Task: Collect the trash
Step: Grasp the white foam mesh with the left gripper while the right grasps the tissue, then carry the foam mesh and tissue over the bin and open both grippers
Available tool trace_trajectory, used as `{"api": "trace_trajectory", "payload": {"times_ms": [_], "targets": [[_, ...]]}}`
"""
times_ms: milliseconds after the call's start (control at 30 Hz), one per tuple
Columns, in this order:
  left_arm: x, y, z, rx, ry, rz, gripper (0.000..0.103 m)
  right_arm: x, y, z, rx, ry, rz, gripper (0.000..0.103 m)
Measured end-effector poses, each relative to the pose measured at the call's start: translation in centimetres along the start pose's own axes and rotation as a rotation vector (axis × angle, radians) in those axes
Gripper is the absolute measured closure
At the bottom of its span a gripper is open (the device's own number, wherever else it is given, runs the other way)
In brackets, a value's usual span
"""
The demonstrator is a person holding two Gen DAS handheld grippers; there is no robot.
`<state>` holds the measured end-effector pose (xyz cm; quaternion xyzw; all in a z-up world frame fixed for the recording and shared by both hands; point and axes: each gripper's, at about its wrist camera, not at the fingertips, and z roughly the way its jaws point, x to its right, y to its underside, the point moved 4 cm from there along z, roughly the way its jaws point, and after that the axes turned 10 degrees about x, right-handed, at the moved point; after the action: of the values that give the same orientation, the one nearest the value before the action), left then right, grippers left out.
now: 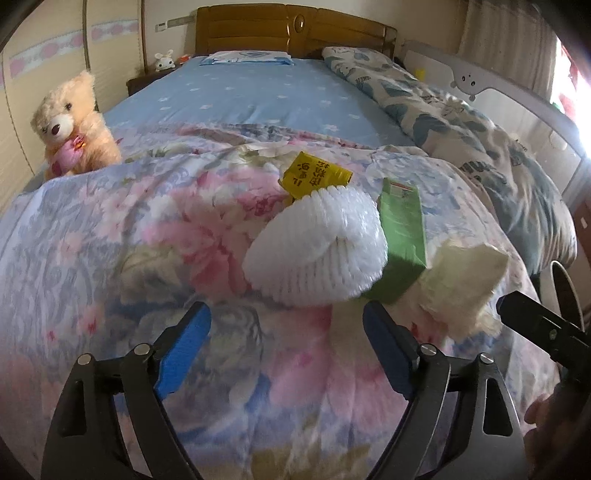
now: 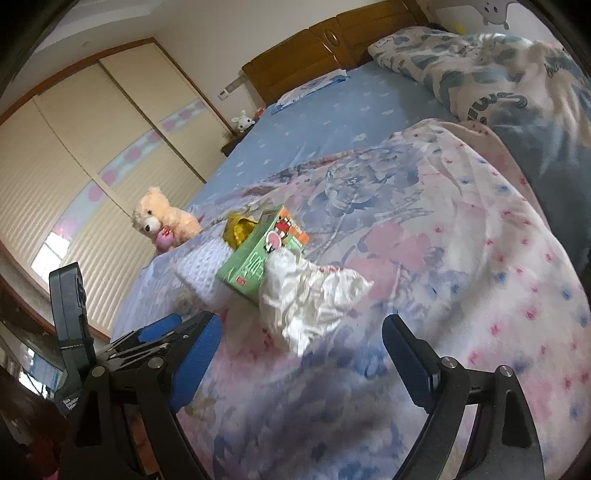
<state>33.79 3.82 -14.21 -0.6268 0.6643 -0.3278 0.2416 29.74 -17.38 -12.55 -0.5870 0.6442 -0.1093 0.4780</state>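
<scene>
Trash lies in a cluster on the floral quilt point(image 1: 147, 229): a white foam net sleeve point(image 1: 317, 243), a green carton point(image 1: 402, 236), a yellow wrapper point(image 1: 314, 175) and a crumpled white paper point(image 1: 461, 280). My left gripper point(image 1: 286, 314) stands open just short of the foam net, with nothing between its blue pads. In the right wrist view the crumpled paper point(image 2: 306, 295) sits just ahead of my open right gripper point(image 2: 301, 325), apart from its pads. Behind it lie the green carton point(image 2: 258, 258), the yellow wrapper point(image 2: 238, 227) and the foam net point(image 2: 201, 269).
A teddy bear point(image 1: 74, 125) sits at the quilt's left edge. Beyond are a blue sheet point(image 1: 258, 96), a wooden headboard point(image 1: 291, 29) and a bunched patterned duvet point(image 1: 443, 122) on the right. A white bed rail point(image 1: 517, 99) lines the right side and a wardrobe point(image 2: 74, 155) stands to the left.
</scene>
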Motion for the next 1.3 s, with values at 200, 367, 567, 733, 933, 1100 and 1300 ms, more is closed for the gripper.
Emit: {"api": "trace_trajectory", "payload": {"times_ms": [200, 367, 567, 733, 933, 1100, 1300], "targets": [[0.3, -0.8, 0.6, 0.051, 0.015, 0.007, 0.03, 0.5, -0.2, 2.0, -0.02, -0.008, 0.044, 0.03], [0.7, -1.2, 0.8, 0.049, 0.046, 0.019, 0.079, 0.6, 0.1, 2.5, -0.028, -0.037, 0.043, 0.059], [0.6, -0.7, -0.6, 0.065, 0.047, 0.008, 0.085, 0.5, 0.6, 1.5, -0.028, -0.049, 0.037, 0.066], [0.2, 0.5, -2.8, 0.069, 0.054, -0.03, 0.085, 0.6, 1.3, 0.1, -0.03, -0.052, 0.041, 0.066], [1.0, 2.1, -5.3, 0.069, 0.073, -0.04, 0.085, 0.5, 1.5, -1.9, -0.015, -0.052, 0.035, 0.066], [3.1, 3.3, -7.0, 0.065, 0.105, -0.019, 0.085, 0.8, 1.7, -3.9, 0.005, -0.042, 0.024, 0.066], [6.0, 4.3, -8.0, 0.054, 0.149, 0.006, 0.085, 1.9, 2.3, -6.5, 0.022, -0.016, 0.016, 0.066]]}}
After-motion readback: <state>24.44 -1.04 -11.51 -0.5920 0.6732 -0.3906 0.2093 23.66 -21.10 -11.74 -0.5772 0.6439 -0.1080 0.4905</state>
